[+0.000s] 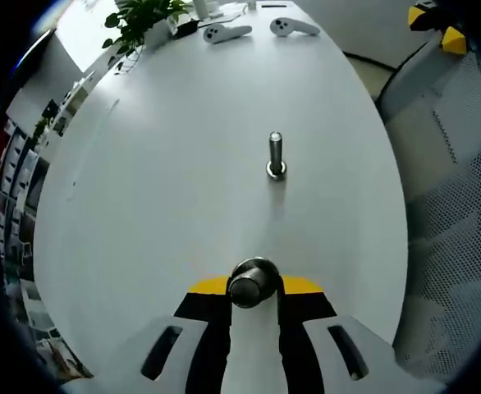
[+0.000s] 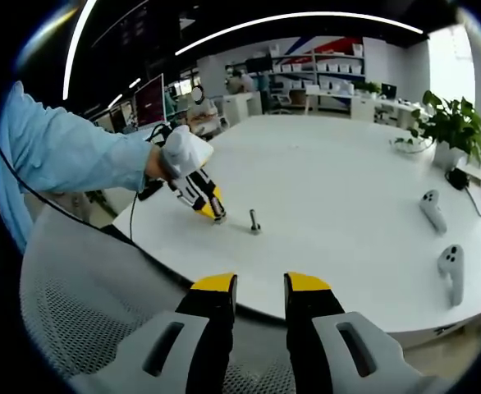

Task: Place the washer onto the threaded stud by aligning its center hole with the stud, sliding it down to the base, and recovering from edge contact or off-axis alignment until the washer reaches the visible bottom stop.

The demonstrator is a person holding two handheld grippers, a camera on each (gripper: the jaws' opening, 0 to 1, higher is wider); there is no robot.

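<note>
Gripping the washer (image 1: 253, 283), left gripper (image 1: 254, 289) near upright threaded stud (image 1: 275, 154), right gripper (image 2: 260, 283) released, white table (image 1: 183, 180).

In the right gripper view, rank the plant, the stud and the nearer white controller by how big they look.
1. Plant
2. Controller, though it sits closer to the camera
3. Stud

The left gripper (image 1: 254, 289) clamps a round metal washer (image 1: 254, 281) between its yellow-tipped jaws, low over the white table (image 1: 158, 205). Ahead, apart from it, the threaded stud (image 1: 276, 154) stands upright on its base. At the far edge lie 2 white controllers (image 1: 226, 33) beside what looks like a potted plant (image 1: 142, 20).
</note>
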